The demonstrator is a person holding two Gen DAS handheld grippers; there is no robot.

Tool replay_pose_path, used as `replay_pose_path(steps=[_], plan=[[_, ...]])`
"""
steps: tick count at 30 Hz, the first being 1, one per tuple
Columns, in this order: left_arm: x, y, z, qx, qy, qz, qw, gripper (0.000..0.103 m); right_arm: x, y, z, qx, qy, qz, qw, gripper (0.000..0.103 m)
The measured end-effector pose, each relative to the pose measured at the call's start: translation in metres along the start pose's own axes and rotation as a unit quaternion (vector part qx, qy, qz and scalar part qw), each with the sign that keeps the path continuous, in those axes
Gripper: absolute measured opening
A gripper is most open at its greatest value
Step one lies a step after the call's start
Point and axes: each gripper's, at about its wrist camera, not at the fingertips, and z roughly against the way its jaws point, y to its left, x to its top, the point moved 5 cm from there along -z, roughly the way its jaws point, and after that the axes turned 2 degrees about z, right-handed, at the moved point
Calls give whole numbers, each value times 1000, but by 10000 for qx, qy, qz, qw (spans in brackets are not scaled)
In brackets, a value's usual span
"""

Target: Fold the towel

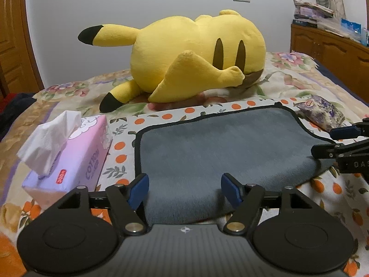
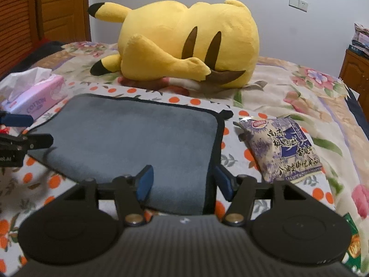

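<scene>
grey towel [image 1: 221, 143] with black piping lies flat on the orange-dotted cloth [image 1: 120, 159] that covers the near part of the bed [image 1: 299, 73], between the two tools. its long axis runs left to right, roughly parallel to the bed's near edge; the short sides point toward the tissue box and the snack packet. its near edge looks thicker and rounded, possibly doubled over, though this cannot be confirmed. left gripper [image 1: 184, 190]: tongs spread apart, blue pads [image 1: 140, 191] straddling the towel's near edge toward its left corner, nothing pinched between them. right gripper [image 2: 182, 182]: tongs likewise spread, straddling the near right corner, one pad over the grey pile, the other just outside the black piping; contact with the fabric cannot be told. pink tissue box [image 1: 76, 152] sits just left of the towel; purple snack packet [image 2: 281, 147] just right of it, apart. yellow plush toy [image 1: 191, 57] lies beyond the towel's far edge, toward the wall.
</scene>
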Motion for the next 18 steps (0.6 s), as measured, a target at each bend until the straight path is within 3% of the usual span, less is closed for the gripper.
replay_pose_path(steps=[11, 18], plan=[[-4, -9, 61, -4, -49, -27, 10000, 83, 4, 8, 71, 110, -178, -15, 9998, 60], [-10, -18, 102, -13, -87, -105, 9999, 84, 3, 11, 114, 155, -326, -177, 9992, 62]])
